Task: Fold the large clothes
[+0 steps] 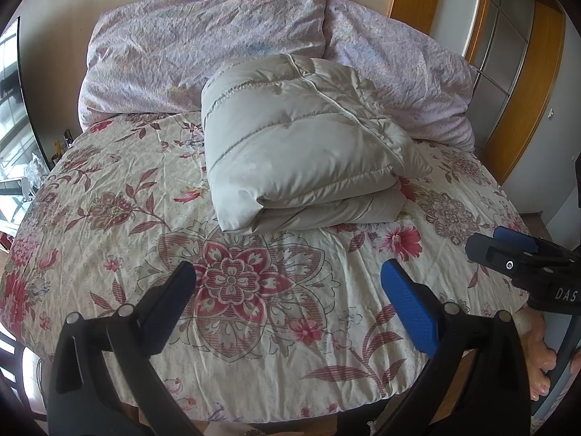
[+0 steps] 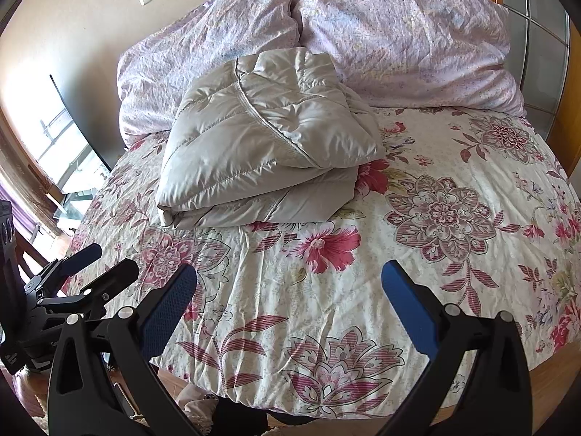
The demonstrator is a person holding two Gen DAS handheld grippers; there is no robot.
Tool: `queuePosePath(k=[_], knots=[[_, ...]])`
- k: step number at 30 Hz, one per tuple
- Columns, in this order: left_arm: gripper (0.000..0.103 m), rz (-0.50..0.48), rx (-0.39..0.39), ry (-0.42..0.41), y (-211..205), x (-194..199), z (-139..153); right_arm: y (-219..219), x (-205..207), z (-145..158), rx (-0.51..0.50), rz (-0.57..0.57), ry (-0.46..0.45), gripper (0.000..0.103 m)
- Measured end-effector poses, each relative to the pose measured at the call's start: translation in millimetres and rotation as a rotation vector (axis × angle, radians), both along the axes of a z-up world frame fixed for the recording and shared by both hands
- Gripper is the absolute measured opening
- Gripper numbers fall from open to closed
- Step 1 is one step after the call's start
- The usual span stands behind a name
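Where it lies folded, the puffy quilted jacket (image 1: 301, 138) looks satiny.

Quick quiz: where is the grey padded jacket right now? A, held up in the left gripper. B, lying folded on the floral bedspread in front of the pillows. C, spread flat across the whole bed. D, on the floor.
B: the jacket sits as a folded bundle on the bedspread before the pillows, while the left gripper and right gripper are both open, holding nothing.
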State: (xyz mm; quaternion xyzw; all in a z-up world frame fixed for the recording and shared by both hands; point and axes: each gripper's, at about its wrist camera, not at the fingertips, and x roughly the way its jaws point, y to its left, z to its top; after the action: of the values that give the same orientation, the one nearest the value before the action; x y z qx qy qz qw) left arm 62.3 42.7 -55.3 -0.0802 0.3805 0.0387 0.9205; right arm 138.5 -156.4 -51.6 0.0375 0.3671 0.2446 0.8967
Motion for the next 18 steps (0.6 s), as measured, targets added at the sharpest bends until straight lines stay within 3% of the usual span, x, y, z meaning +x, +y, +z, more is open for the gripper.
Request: queuePosePath(k=[18], knots=[[0.101,0.0,-0.005,0.003,0.9,1.5,-1.3,3.1,0.7,-0.2,0.003,0.005,0.003,0.102]])
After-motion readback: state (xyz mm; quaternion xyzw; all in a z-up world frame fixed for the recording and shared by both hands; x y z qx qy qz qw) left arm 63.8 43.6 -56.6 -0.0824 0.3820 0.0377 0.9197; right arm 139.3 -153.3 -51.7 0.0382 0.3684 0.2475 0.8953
